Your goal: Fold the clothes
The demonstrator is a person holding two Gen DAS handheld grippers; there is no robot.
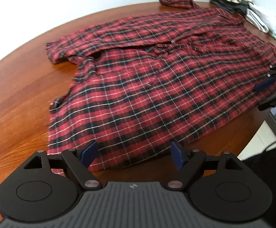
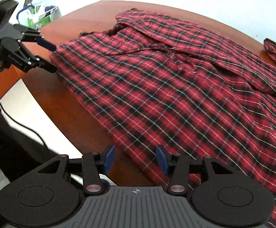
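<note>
White wall stands behind a round brown worktop (image 1: 18,102). On the worktop lies a red shirt (image 1: 157,87) with black squares and thin white lines. It is spread out flat and fills most of the top. One sleeve is folded across its upper part, and a cuff sticks out at 12 o'clock in the left view. The cloth has a few wrinkles near the middle.

The left gripper (image 1: 134,154) hangs over the shirt's near edge at 6 o'clock. Its jaws are wide apart, with blue pads, and nothing is pinched between them. The right gripper (image 2: 136,158) sits over the shirt's other near corner. Its jaws are partly open, and the shirt's edge lies below the gap, not pinched.

Small white letters on the side of the left gripper, seen from the right view at 9 o'clock, are too blurry to read for sure.

Only the left view shows a pile of clothes (image 1: 238,5), grey, tan and white, at 1 o'clock. Only the right view shows a basket (image 2: 41,17) with green and white things at 11 o'clock, and a black cable (image 2: 18,121) on the pale floor at 8 o'clock.
</note>
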